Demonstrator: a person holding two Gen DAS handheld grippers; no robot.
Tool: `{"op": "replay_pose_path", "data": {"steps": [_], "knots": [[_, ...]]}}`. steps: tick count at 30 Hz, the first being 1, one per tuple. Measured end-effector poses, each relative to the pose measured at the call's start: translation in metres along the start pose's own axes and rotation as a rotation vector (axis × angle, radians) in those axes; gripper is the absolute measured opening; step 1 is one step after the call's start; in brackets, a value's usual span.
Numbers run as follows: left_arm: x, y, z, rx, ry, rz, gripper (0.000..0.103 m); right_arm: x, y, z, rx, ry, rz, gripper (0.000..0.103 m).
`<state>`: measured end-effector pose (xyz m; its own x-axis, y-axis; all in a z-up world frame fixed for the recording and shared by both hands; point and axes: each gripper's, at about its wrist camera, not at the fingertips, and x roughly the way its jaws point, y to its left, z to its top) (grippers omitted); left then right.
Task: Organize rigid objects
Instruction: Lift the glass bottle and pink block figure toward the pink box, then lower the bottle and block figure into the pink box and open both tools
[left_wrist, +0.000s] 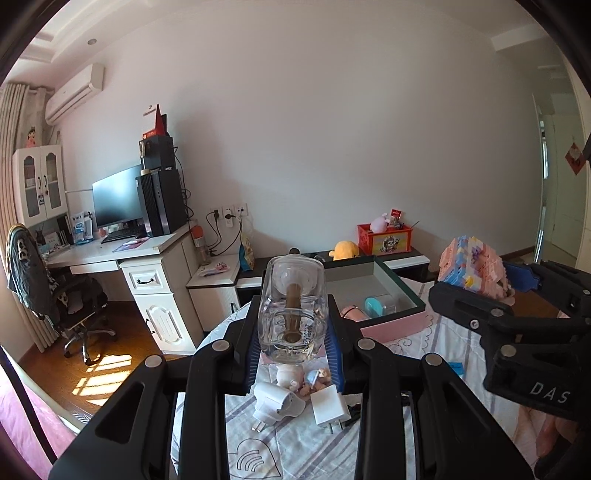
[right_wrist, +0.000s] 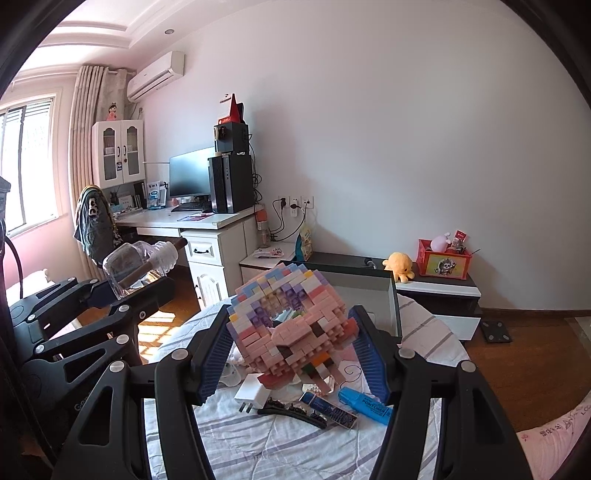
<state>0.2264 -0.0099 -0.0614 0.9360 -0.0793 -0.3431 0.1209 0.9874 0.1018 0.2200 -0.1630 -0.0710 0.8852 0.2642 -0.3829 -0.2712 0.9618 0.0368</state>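
My left gripper (left_wrist: 293, 325) is shut on a clear glass bottle (left_wrist: 293, 306) with a brown stopper and holds it above the bed. The bottle also shows in the right wrist view (right_wrist: 138, 264). My right gripper (right_wrist: 291, 343) is shut on a pastel brick-built model (right_wrist: 291, 328) and holds it above the bed; the model also shows in the left wrist view (left_wrist: 474, 271). An open box (left_wrist: 402, 282) with a dark rim and pink side sits on the bed ahead, holding a teal-lidded jar (left_wrist: 380, 305) and a pink item. The box also shows in the right wrist view (right_wrist: 391, 302).
On the bedspread lie white chargers (left_wrist: 328, 406) (left_wrist: 275, 404), small figurines (left_wrist: 306, 378), a blue marker (right_wrist: 365, 404), a dark patterned stick (right_wrist: 328, 410) and a black hair clip (right_wrist: 291, 411). A desk with a monitor (left_wrist: 116, 201) stands left; a low cabinet with a red box (left_wrist: 384, 240) stands behind.
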Motion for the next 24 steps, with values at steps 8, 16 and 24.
{"op": "replay_pose_path", "data": {"steps": [8, 16, 24], "knots": [[0.12, 0.023, 0.014, -0.012, 0.159, -0.029, 0.03, 0.091, -0.039, 0.014, 0.02, 0.103, -0.024, 0.064], [0.229, 0.032, -0.008, -0.016, 0.348, -0.032, 0.03, 0.196, -0.081, -0.004, 0.064, 0.288, -0.043, 0.064], [0.281, 0.032, -0.026, -0.023, 0.448, -0.02, 0.03, 0.25, -0.088, -0.016, 0.049, 0.358, -0.043, 0.064]]}}
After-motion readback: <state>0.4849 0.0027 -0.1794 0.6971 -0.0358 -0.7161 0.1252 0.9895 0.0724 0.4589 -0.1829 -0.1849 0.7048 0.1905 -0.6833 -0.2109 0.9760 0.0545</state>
